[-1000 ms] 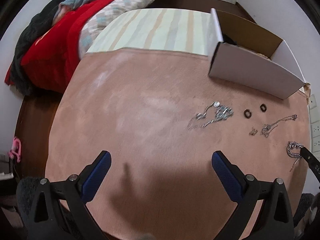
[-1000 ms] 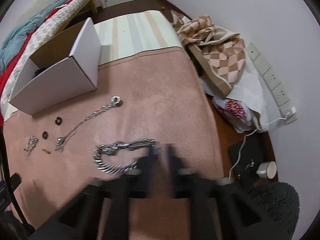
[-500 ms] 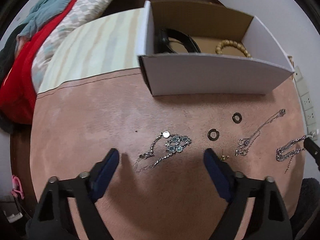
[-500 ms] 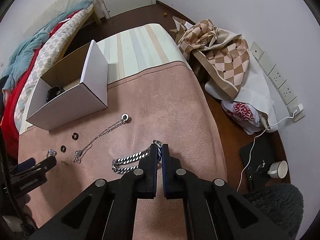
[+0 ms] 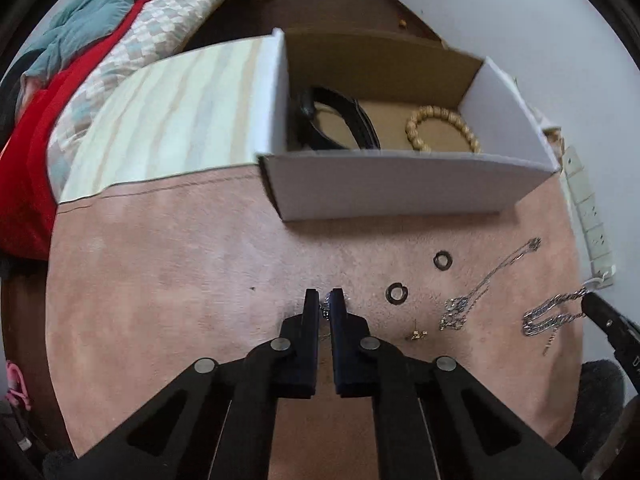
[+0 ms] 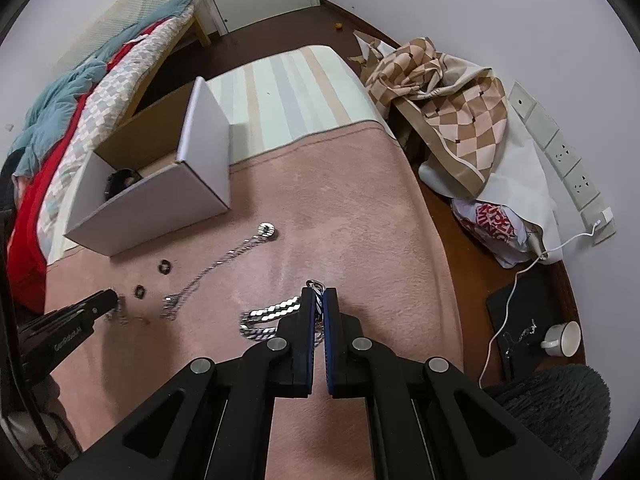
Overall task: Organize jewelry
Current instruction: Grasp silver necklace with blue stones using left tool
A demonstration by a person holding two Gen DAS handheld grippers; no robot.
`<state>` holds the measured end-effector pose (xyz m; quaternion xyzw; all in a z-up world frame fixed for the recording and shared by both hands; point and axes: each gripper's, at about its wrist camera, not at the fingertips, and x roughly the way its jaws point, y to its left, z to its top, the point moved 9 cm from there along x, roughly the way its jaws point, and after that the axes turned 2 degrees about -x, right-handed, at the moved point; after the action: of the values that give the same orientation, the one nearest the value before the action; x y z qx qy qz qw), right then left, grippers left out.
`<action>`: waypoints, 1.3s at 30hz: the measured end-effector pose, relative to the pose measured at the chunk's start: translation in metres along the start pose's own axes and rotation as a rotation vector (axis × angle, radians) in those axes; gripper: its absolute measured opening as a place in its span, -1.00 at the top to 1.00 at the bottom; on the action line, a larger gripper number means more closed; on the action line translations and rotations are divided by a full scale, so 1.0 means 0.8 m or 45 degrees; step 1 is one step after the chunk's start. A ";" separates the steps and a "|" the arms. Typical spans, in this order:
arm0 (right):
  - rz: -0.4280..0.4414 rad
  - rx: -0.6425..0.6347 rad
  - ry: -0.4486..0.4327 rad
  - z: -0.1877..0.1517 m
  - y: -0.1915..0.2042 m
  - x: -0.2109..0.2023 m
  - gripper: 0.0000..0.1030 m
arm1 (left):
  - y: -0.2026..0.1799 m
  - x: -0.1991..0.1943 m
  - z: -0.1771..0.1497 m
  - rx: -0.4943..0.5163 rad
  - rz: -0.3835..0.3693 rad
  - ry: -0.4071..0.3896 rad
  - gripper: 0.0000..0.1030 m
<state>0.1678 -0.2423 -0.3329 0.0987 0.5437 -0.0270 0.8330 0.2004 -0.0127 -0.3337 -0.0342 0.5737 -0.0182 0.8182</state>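
A: Left wrist view has our left gripper (image 5: 325, 300) pinched nearly closed on a small silver bracelet (image 5: 326, 307) lying on the pink blanket (image 5: 168, 280); only a glint shows between the tips.

B: And our right gripper (image 6: 319, 295) is clamped on the thick silver chain (image 6: 266, 314), whose loops trail to its left on the blanket.

A: So how far are we? The white box (image 5: 400, 188) already holds a black bangle (image 5: 340, 120) and a wooden bead bracelet (image 5: 440, 128).

B: Roughly partway, we judge. Left outside: 2 dark rings (image 5: 397, 293), a small gold earring (image 5: 416, 334), the thin necklace (image 5: 488, 280), plus the 2 pieces we grip.

A: Room to move?

B: The box top is open and near. We must lift over its front wall. The blanket's right edge drops to the floor close beside the chain, so we carry inward.
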 end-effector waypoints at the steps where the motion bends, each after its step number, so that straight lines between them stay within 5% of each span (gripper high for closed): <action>1: 0.017 -0.002 -0.005 0.001 0.003 -0.006 0.92 | 0.005 -0.006 0.002 -0.010 -0.012 -0.010 0.94; 19: 0.251 -0.050 -0.103 0.044 0.066 -0.088 0.93 | 0.034 -0.120 0.036 -0.056 -0.138 -0.185 0.98; 22: 0.261 -0.068 -0.122 0.049 0.072 -0.098 0.93 | 0.036 -0.093 0.026 -0.090 -0.159 -0.091 0.74; 24: 0.259 -0.079 -0.124 0.049 0.075 -0.098 0.93 | 0.038 -0.066 0.016 -0.110 -0.159 -0.032 0.05; 26: 0.252 -0.080 -0.111 0.046 0.075 -0.091 0.93 | 0.039 -0.042 0.007 -0.123 -0.170 0.013 -0.05; 32: 0.224 -0.049 -0.048 0.032 0.063 -0.061 0.93 | 0.044 0.022 -0.020 -0.113 -0.096 0.140 -0.03; 35: 0.210 -0.042 -0.024 0.025 0.057 -0.048 0.93 | 0.036 0.024 -0.017 -0.038 -0.030 0.095 0.02; 36: 0.205 -0.040 -0.019 0.023 0.056 -0.045 0.93 | 0.034 0.023 -0.015 -0.025 -0.013 0.071 0.48; 37: 0.203 -0.038 -0.013 0.021 0.054 -0.043 0.93 | 0.031 0.021 -0.013 -0.008 -0.008 0.043 0.74; 39: 0.198 -0.036 -0.007 0.020 0.053 -0.040 0.93 | 0.027 0.019 -0.012 -0.012 -0.025 0.047 0.94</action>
<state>0.1753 -0.2060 -0.2918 0.1290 0.5324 0.0452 0.8354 0.1960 0.0072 -0.3531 -0.0435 0.5885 -0.0240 0.8070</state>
